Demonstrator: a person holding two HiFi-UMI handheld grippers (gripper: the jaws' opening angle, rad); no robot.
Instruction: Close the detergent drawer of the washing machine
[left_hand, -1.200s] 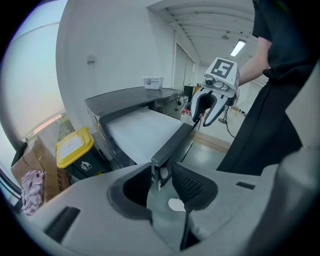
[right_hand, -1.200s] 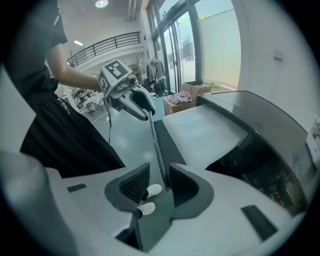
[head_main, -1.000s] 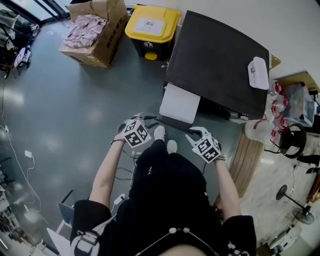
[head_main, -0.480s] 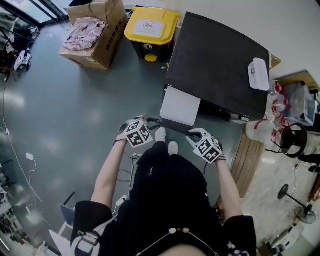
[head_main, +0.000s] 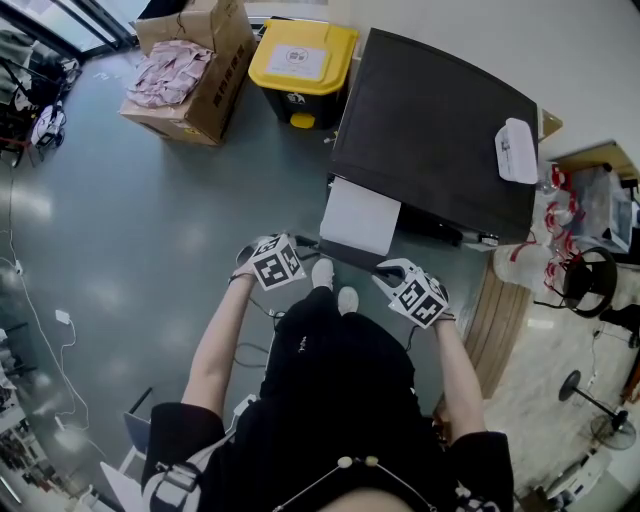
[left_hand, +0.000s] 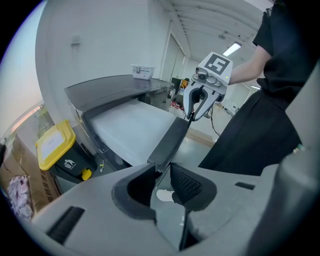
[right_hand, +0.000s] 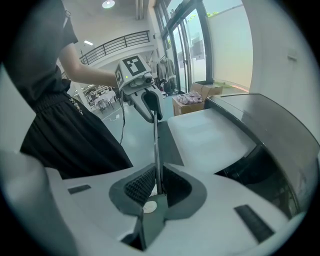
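Washing machine (head_main: 440, 120) with drawer (head_main: 360, 215) out; left claw (head_main: 303, 243), right claw (head_main: 386, 268) at front.

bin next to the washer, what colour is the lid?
Yellow lid on a black bin; clearest in the head view.

- Looks like a big open lab or test hall to me, not anyone's home.
- Bare grey polished floor (head_main: 150, 200) with loose cables (head_main: 60, 316) trailing over it.
- A washing machine (head_main: 440, 130) just parked against a white wall (head_main: 570, 45), next to a yellow-lidded bin (head_main: 300, 50) and a cardboard box (head_main: 215, 85) of clothes.
- Tall glass walls (right_hand: 192, 45), a railed upper gallery (right_hand: 120, 42), strip lights (left_hand: 232, 49) overhead.
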